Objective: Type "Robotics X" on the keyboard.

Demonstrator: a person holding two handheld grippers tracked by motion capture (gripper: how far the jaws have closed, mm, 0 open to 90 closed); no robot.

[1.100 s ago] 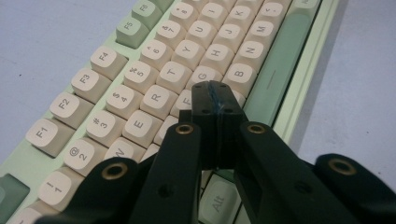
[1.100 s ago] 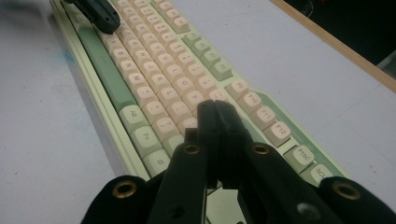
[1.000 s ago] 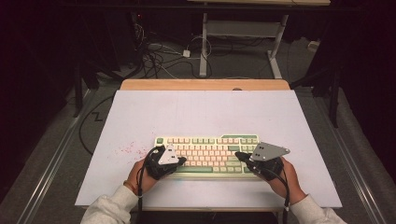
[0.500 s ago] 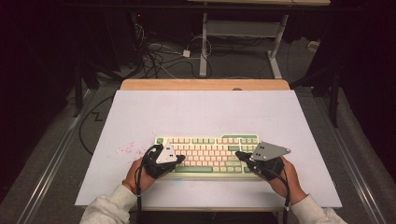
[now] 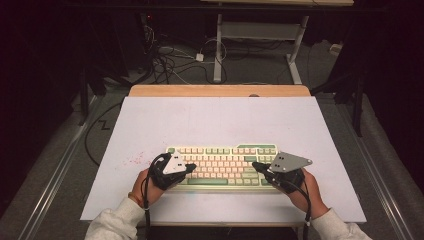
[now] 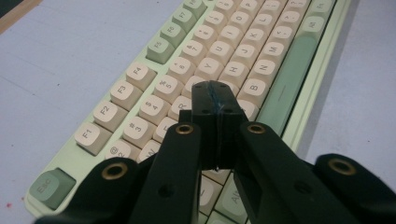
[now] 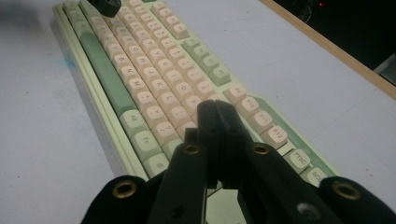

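Lying flat on the white mat (image 5: 220, 120), near its front edge: keyboard (image 5: 222, 165), cream keys with green accents. Hovering over its left end, left gripper (image 5: 190, 167), jaws clenched together on nothing, tip above the letter keys. Poised over the right end, right gripper (image 5: 256, 165), likewise clenched and empty.
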